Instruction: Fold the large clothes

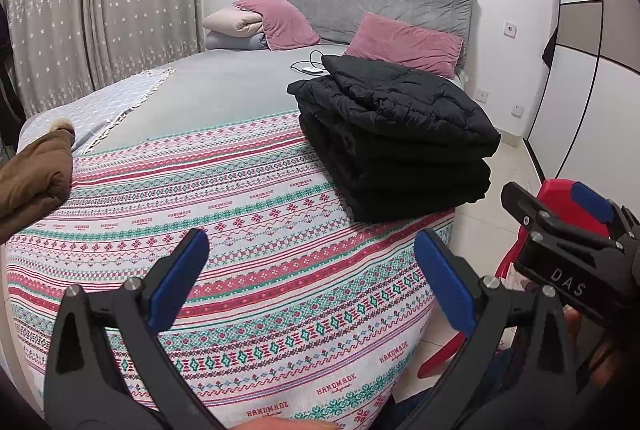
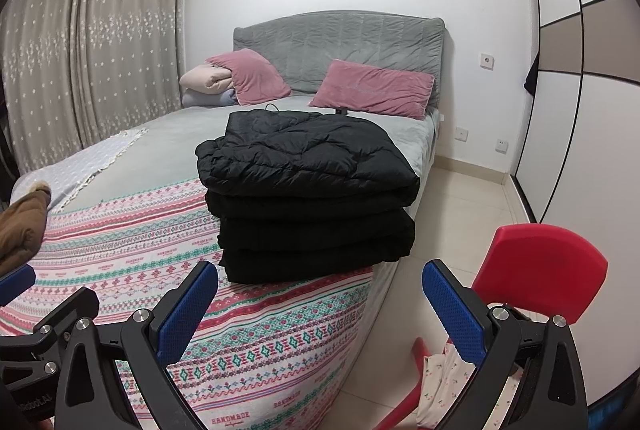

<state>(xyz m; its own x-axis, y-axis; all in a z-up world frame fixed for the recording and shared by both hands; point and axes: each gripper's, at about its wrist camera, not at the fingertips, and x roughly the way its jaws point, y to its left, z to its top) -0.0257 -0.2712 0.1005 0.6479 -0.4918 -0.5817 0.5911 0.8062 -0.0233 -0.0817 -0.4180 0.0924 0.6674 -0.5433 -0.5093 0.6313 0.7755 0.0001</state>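
Right wrist view: folded black coats (image 2: 308, 198) stacked on bed (image 2: 160, 158).

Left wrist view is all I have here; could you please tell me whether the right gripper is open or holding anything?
Observer: The right gripper is wide open and holds nothing.
Operator: Thank you. Is there anything on the red chair beside the bed?
Observer: Yes, a white floral-print cloth lies on the seat of the red chair, below its backrest.
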